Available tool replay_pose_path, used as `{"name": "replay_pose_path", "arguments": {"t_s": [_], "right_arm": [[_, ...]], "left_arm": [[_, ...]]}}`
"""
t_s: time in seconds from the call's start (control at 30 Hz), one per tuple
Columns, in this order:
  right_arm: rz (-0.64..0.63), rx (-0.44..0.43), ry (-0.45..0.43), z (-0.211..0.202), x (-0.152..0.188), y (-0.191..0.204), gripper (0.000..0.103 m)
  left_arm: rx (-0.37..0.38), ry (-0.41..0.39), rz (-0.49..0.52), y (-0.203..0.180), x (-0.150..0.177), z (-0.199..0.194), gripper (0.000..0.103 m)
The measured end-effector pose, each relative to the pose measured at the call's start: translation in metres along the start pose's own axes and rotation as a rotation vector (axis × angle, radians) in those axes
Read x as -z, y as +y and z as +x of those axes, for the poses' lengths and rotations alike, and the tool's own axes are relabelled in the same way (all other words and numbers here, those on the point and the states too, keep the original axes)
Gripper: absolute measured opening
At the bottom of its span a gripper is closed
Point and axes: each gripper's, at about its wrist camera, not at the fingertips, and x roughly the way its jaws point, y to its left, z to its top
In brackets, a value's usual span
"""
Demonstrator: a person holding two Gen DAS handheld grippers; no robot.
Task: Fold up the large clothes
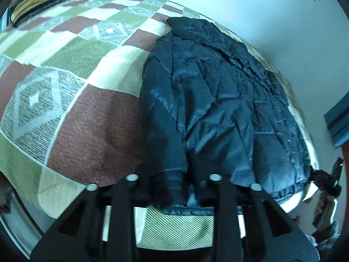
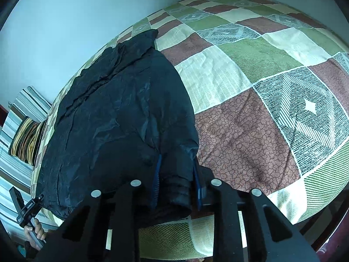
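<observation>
A dark navy quilted puffer jacket [image 1: 218, 100] lies flat on a patchwork bedspread [image 1: 76, 109], one sleeve folded in along its side. My left gripper [image 1: 174, 181] is open, its fingers wide apart on either side of the sleeve cuff [image 1: 172, 187] at the jacket's near hem. In the right wrist view the jacket [image 2: 113, 120] fills the left half. My right gripper [image 2: 174, 185] is open, its fingers straddling a jacket edge with blue zipper tape [image 2: 156, 183]. Neither gripper pinches cloth.
The bed runs along a pale wall [image 1: 261, 11]. A striped pillow [image 2: 26, 139] lies at the bed's far end, also seen in the left wrist view [image 1: 35, 2]. The left gripper in a hand shows in the right wrist view [image 2: 28, 214]. Bare bedspread [image 2: 261, 87] lies beside the jacket.
</observation>
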Motion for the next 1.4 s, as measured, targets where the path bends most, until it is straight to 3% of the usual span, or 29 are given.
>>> {"name": "replay_pose_path", "arguments": {"t_s": [0.13, 0.3, 0.5, 0.63, 0.8, 1.1, 1.33, 1.4], "right_arm": [[0.006, -0.045, -0.002, -0.007, 0.003, 0.000, 0.016], [0.055, -0.155, 0.001, -0.021, -0.003, -0.003, 0.013], [0.095, -0.360, -0.046, -0.037, -0.048, 0.011, 0.012], [0.085, -0.410, -0.106, -0.034, -0.094, 0.029, 0.012], [0.089, -0.402, -0.139, -0.002, -0.153, 0.044, 0.012], [0.161, -0.348, -0.102, 0.085, -0.241, 0.048, 0.012], [0.214, -0.237, 0.020, 0.169, -0.263, 0.034, 0.012], [0.254, -0.258, 0.047, 0.188, -0.258, 0.024, 0.012]], "left_arm": [[0.009, -0.022, 0.018, -0.005, 0.000, -0.010, 0.013], [0.085, -0.101, -0.040, -0.006, -0.016, -0.050, 0.011], [0.175, -0.201, -0.036, -0.031, -0.069, -0.080, 0.011], [0.170, -0.245, -0.004, -0.047, -0.120, -0.072, 0.011], [0.120, -0.278, -0.010, -0.059, -0.191, -0.029, 0.011], [0.014, -0.196, -0.017, -0.064, -0.282, 0.070, 0.011], [-0.075, -0.086, -0.019, -0.049, -0.302, 0.146, 0.011], [-0.091, -0.064, -0.014, -0.044, -0.299, 0.161, 0.011]]}}
